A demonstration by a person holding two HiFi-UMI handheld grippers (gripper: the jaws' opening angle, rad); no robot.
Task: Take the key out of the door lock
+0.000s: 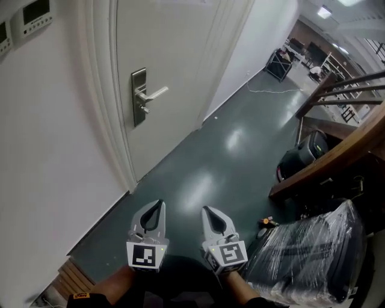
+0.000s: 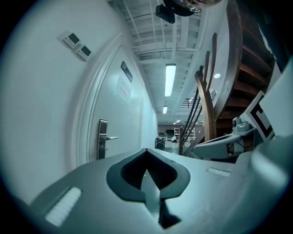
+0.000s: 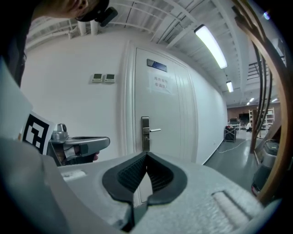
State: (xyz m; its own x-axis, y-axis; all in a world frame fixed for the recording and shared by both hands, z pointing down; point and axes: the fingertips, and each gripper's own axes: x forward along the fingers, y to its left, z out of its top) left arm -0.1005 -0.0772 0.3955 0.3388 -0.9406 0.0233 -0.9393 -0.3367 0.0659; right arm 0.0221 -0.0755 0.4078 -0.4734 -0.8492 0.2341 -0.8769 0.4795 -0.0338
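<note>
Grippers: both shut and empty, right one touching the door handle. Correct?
Not quite. Both the left gripper and right gripper are shut and empty, but the right one is not touching the door handle; the head view shows it well short of the door.

One door point(image 1: 174, 54), one lever handle point(image 1: 154, 94), two wall panels point(image 1: 36, 15) (side by side); left tool point(image 1: 159, 203), right tool point(image 1: 206, 210): two.

White door point(image 1: 171, 54), silver lock plate point(image 1: 139, 96), dark green floor point(image 1: 222, 156), grey left gripper point(image 1: 159, 203) and right gripper point(image 1: 206, 209), black-and-white markers point(image 1: 146, 255).
</note>
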